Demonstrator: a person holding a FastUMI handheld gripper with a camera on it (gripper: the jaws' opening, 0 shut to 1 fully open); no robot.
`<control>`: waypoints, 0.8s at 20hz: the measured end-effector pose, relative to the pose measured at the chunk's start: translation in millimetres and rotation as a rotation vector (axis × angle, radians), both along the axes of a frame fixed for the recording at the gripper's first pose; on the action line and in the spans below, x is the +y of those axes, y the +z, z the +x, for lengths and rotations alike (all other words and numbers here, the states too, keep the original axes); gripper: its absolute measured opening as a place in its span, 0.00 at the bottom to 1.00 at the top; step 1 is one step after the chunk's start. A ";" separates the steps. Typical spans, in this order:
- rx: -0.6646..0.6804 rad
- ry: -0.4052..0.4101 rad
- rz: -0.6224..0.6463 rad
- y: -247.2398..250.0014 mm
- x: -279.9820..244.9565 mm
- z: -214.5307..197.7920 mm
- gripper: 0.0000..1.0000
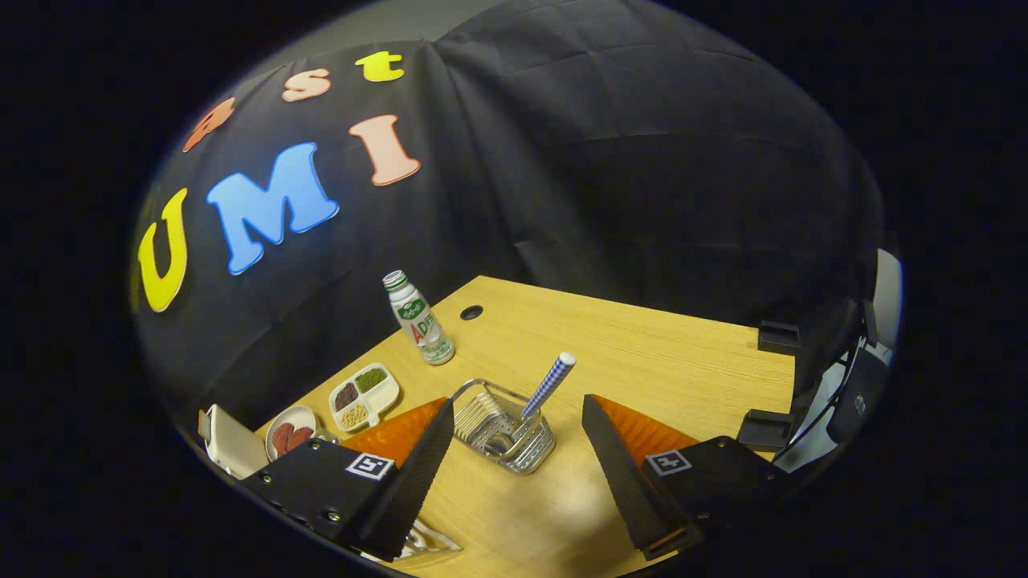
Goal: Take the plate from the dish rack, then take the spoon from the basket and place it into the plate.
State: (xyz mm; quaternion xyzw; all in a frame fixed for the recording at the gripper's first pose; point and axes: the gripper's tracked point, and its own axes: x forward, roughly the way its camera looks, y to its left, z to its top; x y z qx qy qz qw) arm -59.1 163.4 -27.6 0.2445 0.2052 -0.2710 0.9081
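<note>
the gripper (518, 409) hangs above the table with its two fingers spread wide apart, pinching nothing; each finger is a flat wedge with a finely ribbed, saw-edged inner face, and each is backed by a block bearing a small square marker. between the fingers, just ahead of their tips, sits the basket (502, 427): a small shiny wire holder with a rounded rectangular rim and thin parallel bars curving down its walls. the spoon (548, 386) stands in it at a tilt, its handle a slim rod wrapped in a blue-and-white check with a rounded white end, leaning away from the bottle; its bowl is hidden down in the wire.

beyond the basket, a small plastic bottle (418, 318) with a white body, green label and ribbed cap stands upright near the cloth. beside the left finger lies a white sectioned tray (364, 396) with rounded corners, holding green, dark and pale grainy fillings, and next to it a small round dish (290, 432) with reddish-brown pieces. at the base of the left finger a bit of white wire-like rack peeks out; what it holds i cannot tell.

the table (658, 361) is pale wood with a fine straight grain and a dark round cable hole (471, 312) near its far corner. wrinkled black cloth walls the booth behind it.
</note>
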 end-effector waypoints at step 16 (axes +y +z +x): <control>-0.012 0.024 -0.009 -33.0 -22.1 58.0 0.24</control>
